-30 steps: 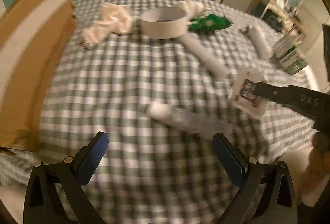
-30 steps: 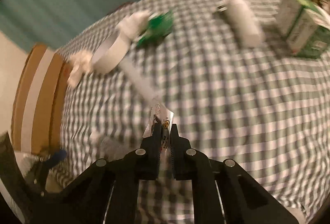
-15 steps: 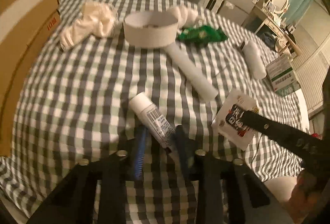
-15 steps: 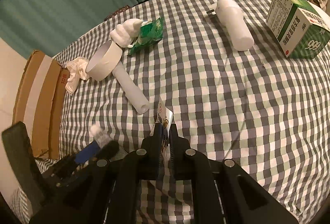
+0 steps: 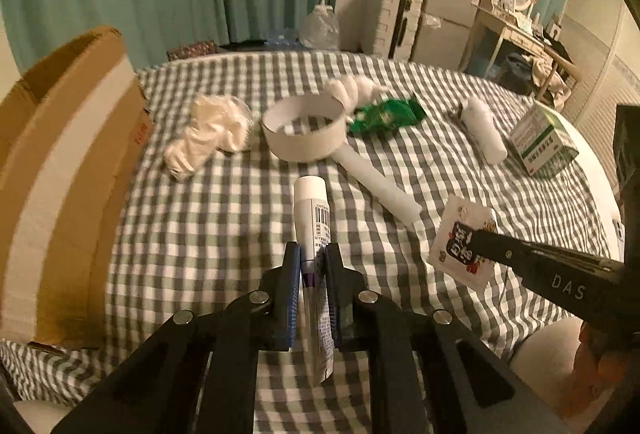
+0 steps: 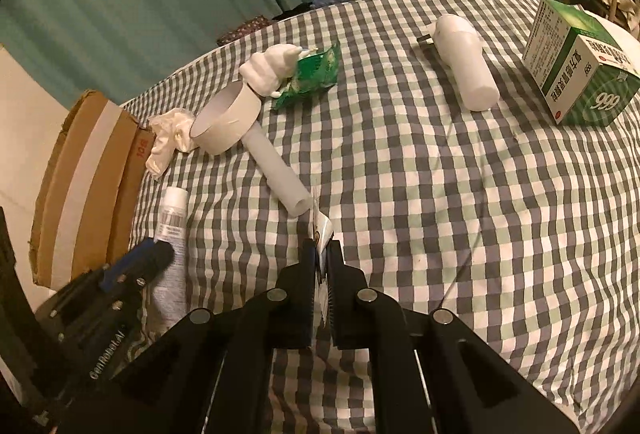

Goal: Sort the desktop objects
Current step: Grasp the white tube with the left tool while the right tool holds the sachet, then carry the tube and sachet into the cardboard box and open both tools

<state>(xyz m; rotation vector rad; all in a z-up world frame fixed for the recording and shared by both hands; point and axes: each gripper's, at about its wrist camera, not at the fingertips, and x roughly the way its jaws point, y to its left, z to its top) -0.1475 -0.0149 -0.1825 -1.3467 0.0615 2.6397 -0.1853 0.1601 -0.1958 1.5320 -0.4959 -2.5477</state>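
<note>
My left gripper [image 5: 312, 254] is shut on a white squeeze tube [image 5: 311, 212] with a barcode, cap pointing away, lifted above the checked tablecloth. It also shows in the right wrist view [image 6: 173, 222]. My right gripper [image 6: 320, 254] is shut on a small white printed sachet [image 6: 322, 230], seen edge-on; in the left wrist view the sachet [image 5: 460, 242] hangs from the right gripper's fingers [image 5: 496, 240] at the right.
On the table lie a white paper ring [image 5: 304, 132], a long white tube [image 5: 380, 186], crumpled tissue [image 5: 208, 138], a green wrapper [image 5: 386, 114], a white bottle [image 6: 466, 68] and a green-white medicine box [image 6: 580, 62]. A cardboard box [image 5: 60, 162] stands at the left.
My left gripper, open a second ago, has closed on the squeeze tube and lifted it. The right gripper stays shut on the sachet, moved a little.
</note>
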